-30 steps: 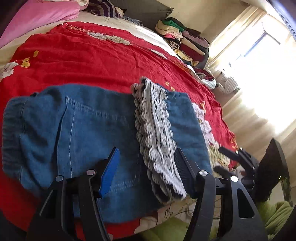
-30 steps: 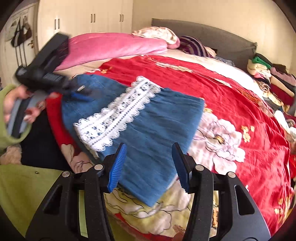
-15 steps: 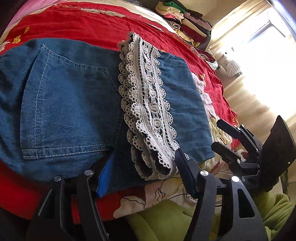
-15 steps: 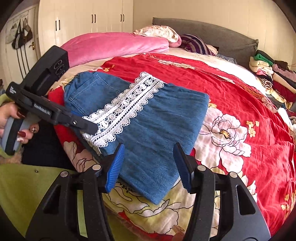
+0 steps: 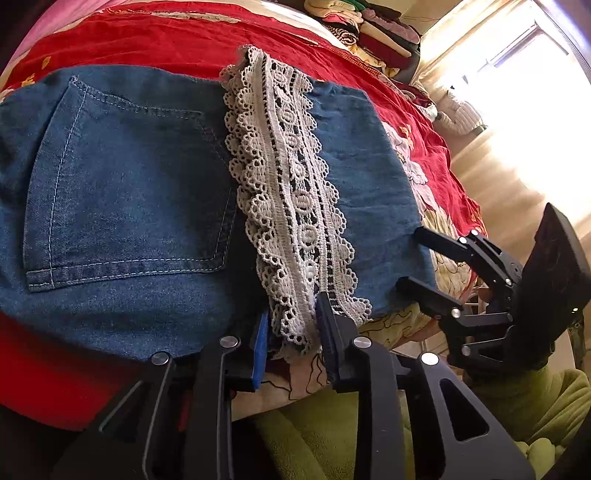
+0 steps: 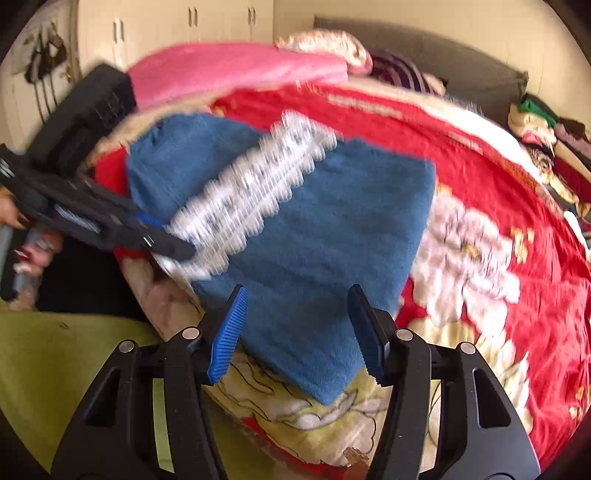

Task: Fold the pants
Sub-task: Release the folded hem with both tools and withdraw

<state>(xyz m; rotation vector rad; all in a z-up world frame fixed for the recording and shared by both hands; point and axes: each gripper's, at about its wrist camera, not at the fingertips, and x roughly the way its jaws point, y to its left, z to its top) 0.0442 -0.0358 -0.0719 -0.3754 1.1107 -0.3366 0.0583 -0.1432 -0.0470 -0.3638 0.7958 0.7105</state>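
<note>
The denim pants [image 5: 122, 206] lie folded on the near part of a red floral bedspread [image 5: 177, 40], back pocket [image 5: 125, 192] up, with a white lace trim [image 5: 295, 206] running from far to near across them. The left gripper [image 5: 291, 339] has its jaws drawn in on the near end of the lace trim, gripping it at the edge of the bed. The right gripper [image 6: 295, 328] is spread wide, its blue pads on either side of the near denim corner without pinching it; that view is motion-blurred. Far left on the bed is a pink blanket [image 6: 236, 70], and folded clothes [image 5: 373, 33] are stacked at the far right.
</note>
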